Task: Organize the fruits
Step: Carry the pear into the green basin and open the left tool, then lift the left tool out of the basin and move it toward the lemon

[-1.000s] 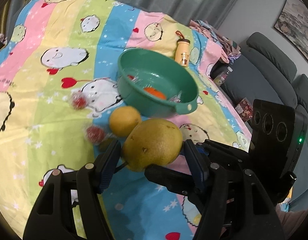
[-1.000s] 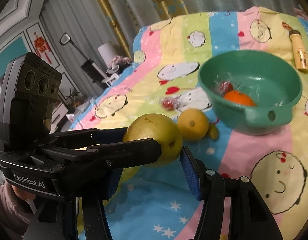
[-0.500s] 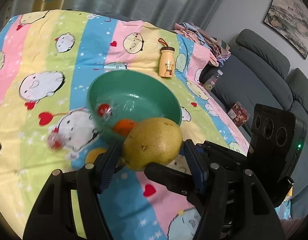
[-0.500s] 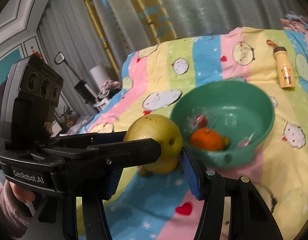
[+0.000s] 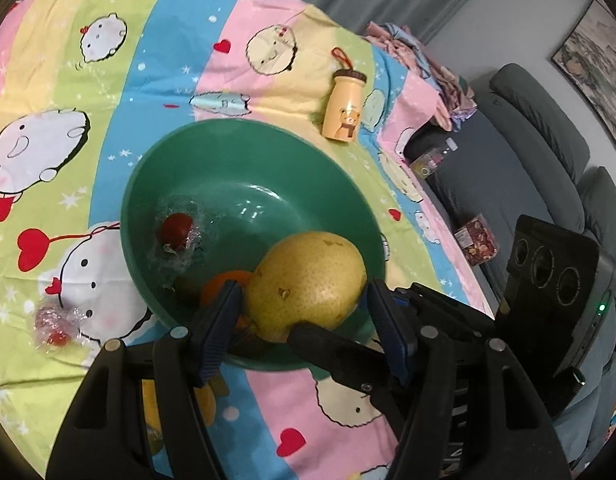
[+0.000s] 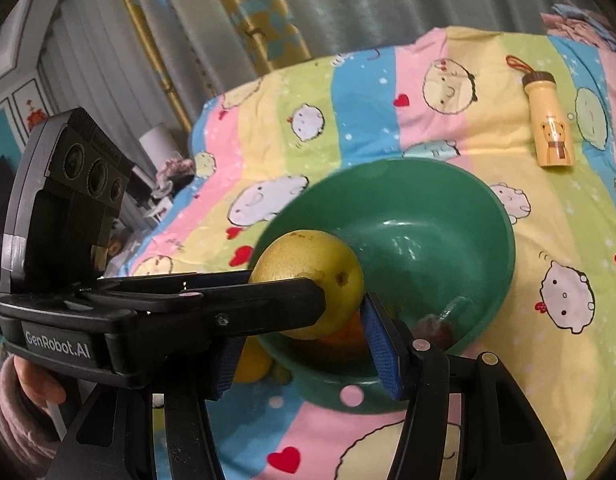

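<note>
A large yellow-green pomelo [image 5: 308,276] hangs over the near part of the green bowl [image 5: 236,128]. My left gripper [image 5: 304,320] is shut on it, a blue pad on each side. The right gripper [image 6: 304,352] grips the same pomelo [image 6: 308,272] crosswise, one black finger passing under the fruit in the left wrist view. Inside the bowl [image 6: 427,164] lie an orange [image 5: 224,284] and a red fruit in clear wrap [image 5: 176,228]. A yellow citrus fruit [image 6: 248,364] rests on the cloth just outside the bowl, partly hidden by the fingers.
Another wrapped red fruit [image 5: 52,328] lies on the striped cartoon cloth left of the bowl. A small yellow bear bottle [image 5: 343,112] lies beyond the bowl. A grey sofa [image 5: 539,128] stands past the table's right edge, curtains behind.
Both grippers carried the pomelo forward from above the cloth to over the bowl. The yellow citrus and the wrapped fruit on the cloth are left behind near the fingers.
</note>
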Demonstrator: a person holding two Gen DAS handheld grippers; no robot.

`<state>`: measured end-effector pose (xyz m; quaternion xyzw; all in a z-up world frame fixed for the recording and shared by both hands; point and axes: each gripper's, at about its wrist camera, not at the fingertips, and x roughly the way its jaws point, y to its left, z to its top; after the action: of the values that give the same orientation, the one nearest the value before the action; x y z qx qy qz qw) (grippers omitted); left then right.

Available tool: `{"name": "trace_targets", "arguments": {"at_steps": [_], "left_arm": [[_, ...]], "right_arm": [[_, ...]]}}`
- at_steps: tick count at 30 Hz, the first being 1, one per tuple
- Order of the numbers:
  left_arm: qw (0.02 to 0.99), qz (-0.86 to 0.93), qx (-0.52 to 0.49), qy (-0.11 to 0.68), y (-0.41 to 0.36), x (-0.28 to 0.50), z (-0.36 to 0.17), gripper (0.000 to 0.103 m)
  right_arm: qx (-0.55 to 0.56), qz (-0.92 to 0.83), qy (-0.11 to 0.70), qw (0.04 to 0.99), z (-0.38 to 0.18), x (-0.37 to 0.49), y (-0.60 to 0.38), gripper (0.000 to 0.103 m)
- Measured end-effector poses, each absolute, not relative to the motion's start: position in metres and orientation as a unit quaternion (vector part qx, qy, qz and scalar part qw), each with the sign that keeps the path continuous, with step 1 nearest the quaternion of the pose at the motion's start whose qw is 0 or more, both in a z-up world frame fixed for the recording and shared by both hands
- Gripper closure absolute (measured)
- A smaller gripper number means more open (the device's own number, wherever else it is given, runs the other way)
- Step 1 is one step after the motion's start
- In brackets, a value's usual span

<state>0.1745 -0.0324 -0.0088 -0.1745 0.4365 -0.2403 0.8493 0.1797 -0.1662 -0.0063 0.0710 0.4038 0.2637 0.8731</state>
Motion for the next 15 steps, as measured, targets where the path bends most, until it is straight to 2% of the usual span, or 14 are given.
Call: {"name": "trace_targets", "arguments": {"at_steps": [5, 8, 10, 11, 12, 15], "left_arm": [[0.839, -0.231, -0.189, 0.456, -0.033, 0.188, -0.019, 0.039], [0.843, -0.220, -0.189, 0.453, -0.033, 0.192, -0.016, 0.034], [0.848, -0.216, -0.191, 0.445, -0.031, 0.191, -0.010, 0.025], [0.850, -0.213, -0.191, 0.442, -0.029, 0.190, -0.009, 0.022], [0.854, -0.210, -0.190, 0.437, -0.027, 0.188, -0.006, 0.022], [0.861, -0.201, -0.189, 0.427, -0.014, 0.180, 0.001, 0.021]], "right_arm": [[0.061, 0.244, 0.418, 0.873, -0.012, 0.187, -0.163, 0.044], [0.055, 0.229, 0.418, 0.878, -0.011, 0.190, -0.162, 0.044], [0.053, 0.217, 0.413, 0.883, -0.008, 0.190, -0.165, 0.040], [0.056, 0.213, 0.410, 0.885, -0.007, 0.189, -0.167, 0.034], [0.062, 0.209, 0.406, 0.888, -0.004, 0.187, -0.173, 0.031], [0.077, 0.199, 0.395, 0.893, 0.002, 0.182, -0.188, 0.030]]}}
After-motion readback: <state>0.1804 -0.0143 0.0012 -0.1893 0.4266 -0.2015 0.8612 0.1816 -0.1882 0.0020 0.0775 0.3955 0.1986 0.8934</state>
